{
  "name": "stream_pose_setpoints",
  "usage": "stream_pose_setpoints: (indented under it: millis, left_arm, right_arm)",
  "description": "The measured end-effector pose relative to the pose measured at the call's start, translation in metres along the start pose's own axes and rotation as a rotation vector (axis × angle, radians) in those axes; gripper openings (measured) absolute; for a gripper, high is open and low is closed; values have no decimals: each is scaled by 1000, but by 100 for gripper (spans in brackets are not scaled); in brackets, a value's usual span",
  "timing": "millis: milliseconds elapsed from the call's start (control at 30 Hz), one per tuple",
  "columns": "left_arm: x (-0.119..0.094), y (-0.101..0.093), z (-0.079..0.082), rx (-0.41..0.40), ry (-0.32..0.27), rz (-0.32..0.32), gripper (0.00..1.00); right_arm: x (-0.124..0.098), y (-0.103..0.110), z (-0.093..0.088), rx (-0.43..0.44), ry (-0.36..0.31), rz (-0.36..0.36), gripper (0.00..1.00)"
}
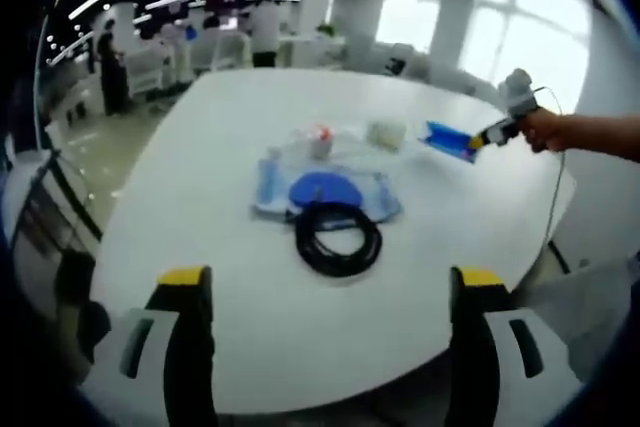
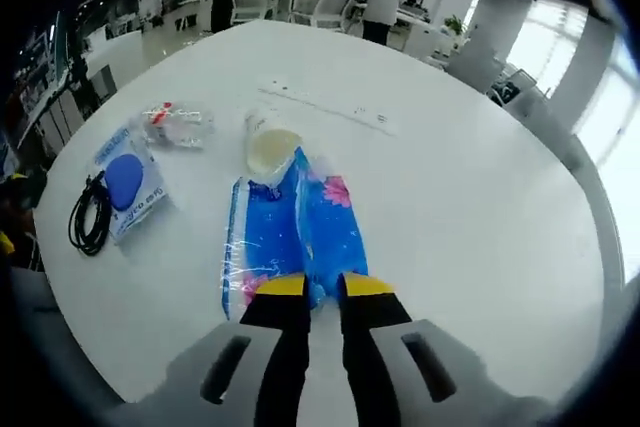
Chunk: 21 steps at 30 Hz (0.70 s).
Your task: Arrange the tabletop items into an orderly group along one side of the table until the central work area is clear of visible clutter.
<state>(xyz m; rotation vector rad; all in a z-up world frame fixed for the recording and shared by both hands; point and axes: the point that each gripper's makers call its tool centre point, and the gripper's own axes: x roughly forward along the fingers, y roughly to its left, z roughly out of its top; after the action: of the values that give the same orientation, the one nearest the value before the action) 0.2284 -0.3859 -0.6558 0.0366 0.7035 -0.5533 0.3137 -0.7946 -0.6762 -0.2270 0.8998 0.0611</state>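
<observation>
A shiny blue plastic packet with pink flowers is pinched by the right gripper mid-table on the round white table, while the left gripper is held spread wide above a coiled black cable.

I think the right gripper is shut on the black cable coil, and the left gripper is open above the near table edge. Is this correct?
Not quite. The right gripper is shut on the blue tissue pack, as the right gripper view shows; the black cable coil lies untouched. The left gripper is open, as you said.

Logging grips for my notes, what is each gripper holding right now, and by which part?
The right gripper pinches the blue tissue pack at its near end. The left gripper is open, holding nothing.
</observation>
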Motion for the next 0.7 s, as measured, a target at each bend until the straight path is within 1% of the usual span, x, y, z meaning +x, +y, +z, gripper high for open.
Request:
stream_pose_setpoints:
  millis: [133,200,233,267,300,500,567,633,700]
  left_arm:
    - [-1,0,1,-8,-3,-6,95]
    - [0,1,0,-6,0,0,95]
    - [0,2,0,-8,0,1,95]
    - [0,2,0,-8,1,1,95]
    - [0,2,-1,-8,3,3,95]
    - [-1,2,-4,-25,10,10,95]
    - [-1,0,-6,-39,14,6,95]
    - [-1,-3,-7,-38,15,6,95]
    - [1,-6,-8,-27,21,2,95]
  right_arm:
    - [12,-6,3,6,3,1,10]
    - [18,-4,2,-16,16,15,11]
    - [20,-4,1,-10,28,20,11]
    - [21,-4,0,-7,32,22,12]
    - [23,-5,2,3,21,24,12]
    - [30,-8,0,8,25,27,11]
    - [31,-10,-2,17,29,20,14]
    - [32,-13,-5,32,37,13,24]
    - [30,-15,-8,53,31,9,28]
